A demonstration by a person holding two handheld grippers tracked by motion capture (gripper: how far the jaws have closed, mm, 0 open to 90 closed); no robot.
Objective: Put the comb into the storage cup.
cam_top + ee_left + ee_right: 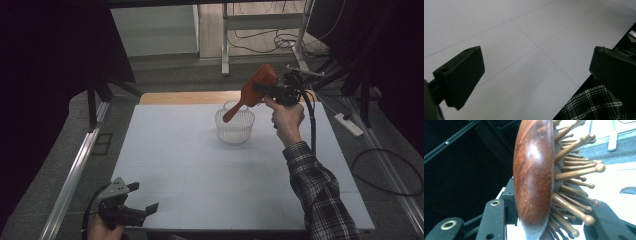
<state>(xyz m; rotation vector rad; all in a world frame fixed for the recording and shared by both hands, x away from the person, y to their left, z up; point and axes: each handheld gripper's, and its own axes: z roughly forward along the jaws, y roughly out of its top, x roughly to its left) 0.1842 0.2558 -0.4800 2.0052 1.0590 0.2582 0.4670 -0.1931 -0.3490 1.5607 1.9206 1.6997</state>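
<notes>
A reddish-brown wooden hairbrush [256, 86] hangs in the air over the back of the white table [200, 170], with my right gripper [263, 90] shut on its head. Its handle slants down and left, and the tip ends over the rim of a white ribbed basket [235, 129]. In the right gripper view the hairbrush [532, 177] stands edge-on between the black jaws of the right gripper [549, 220], wooden bristles pointing right. My left gripper [144, 196] rests low at the table's front left corner, open. In its own view the left gripper [536, 67] has bare table between its jaws.
A plaid sleeve [320, 195] reaches up the right side of the table. A metal rail [75, 170] runs along the floor at the left. A white power strip [350, 125] and black cables [390, 175] lie on the floor at the right.
</notes>
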